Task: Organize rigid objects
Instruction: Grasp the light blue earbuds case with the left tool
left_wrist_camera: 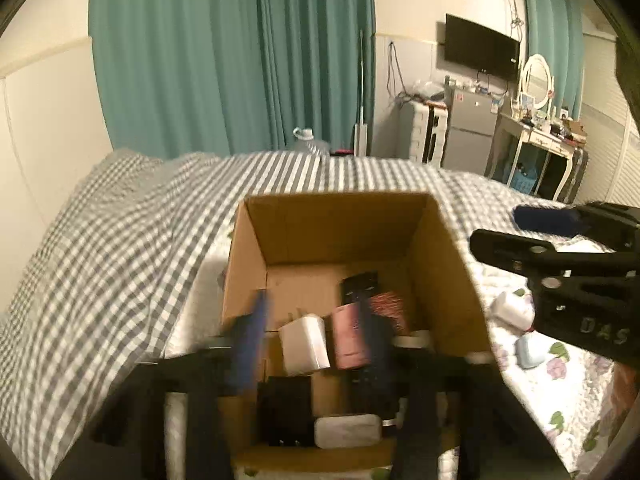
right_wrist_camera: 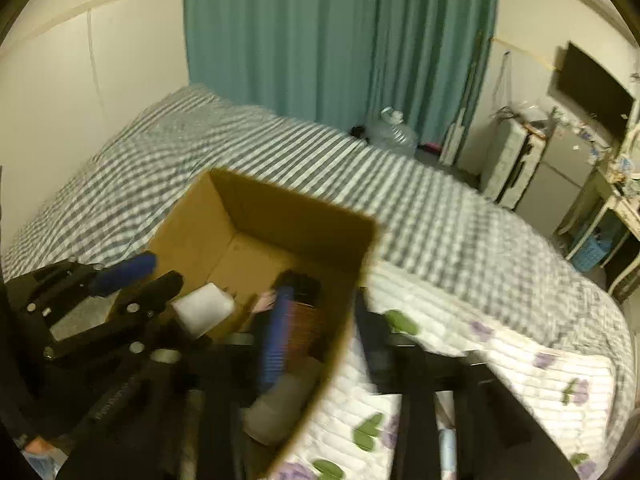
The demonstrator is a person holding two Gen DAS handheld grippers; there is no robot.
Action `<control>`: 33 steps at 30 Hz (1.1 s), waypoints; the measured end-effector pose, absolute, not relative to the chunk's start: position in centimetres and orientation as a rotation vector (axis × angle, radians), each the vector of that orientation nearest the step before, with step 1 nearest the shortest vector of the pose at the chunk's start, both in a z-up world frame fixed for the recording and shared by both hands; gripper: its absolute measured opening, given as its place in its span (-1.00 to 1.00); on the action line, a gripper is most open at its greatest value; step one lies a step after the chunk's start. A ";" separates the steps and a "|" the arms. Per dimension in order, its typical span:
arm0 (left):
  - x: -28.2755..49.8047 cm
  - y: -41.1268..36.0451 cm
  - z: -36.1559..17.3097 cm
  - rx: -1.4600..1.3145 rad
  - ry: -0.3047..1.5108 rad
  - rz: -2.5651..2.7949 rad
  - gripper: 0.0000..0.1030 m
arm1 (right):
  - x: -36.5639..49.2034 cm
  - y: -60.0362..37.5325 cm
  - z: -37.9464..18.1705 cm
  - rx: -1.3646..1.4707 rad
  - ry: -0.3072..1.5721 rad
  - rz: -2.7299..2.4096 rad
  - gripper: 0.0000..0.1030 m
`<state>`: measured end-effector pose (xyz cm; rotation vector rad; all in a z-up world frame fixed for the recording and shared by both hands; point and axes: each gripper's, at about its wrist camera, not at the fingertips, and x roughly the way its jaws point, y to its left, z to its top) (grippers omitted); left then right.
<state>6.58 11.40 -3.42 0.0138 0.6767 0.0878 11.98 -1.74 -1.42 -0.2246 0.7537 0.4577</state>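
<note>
An open cardboard box (left_wrist_camera: 340,228) stands on the bed and also shows in the right wrist view (right_wrist_camera: 256,216). Inside lie a white block (left_wrist_camera: 304,344), a pink box (left_wrist_camera: 350,336), a dark reddish item (left_wrist_camera: 390,308), a black item (left_wrist_camera: 286,406) and a grey case (left_wrist_camera: 346,430). My left gripper (left_wrist_camera: 316,340) hangs open over the box's near side, holding nothing. My right gripper (right_wrist_camera: 320,332) is open, straddling the box's right wall, empty. It shows in the left wrist view (left_wrist_camera: 560,240) at right.
A white object (left_wrist_camera: 514,312) and a light blue object (left_wrist_camera: 530,350) lie on the flowered quilt (left_wrist_camera: 560,392) right of the box. A grey checked blanket (left_wrist_camera: 120,248) covers the rest of the bed. Teal curtains, a fridge and a dresser stand beyond.
</note>
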 end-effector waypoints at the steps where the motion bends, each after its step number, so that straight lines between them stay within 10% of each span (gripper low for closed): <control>1: 6.0 10.8 -2.8 0.013 0.659 0.090 0.20 | 11.6 -2.6 -0.8 -0.219 0.738 0.444 0.15; 10: 4.3 2.7 0.7 0.033 0.616 0.024 0.31 | 6.7 -13.3 4.8 -0.213 0.609 0.275 0.83; 33: 9.6 -13.0 -13.4 0.086 0.917 -0.067 0.32 | 10.3 -28.8 -8.8 -0.164 0.876 0.172 0.86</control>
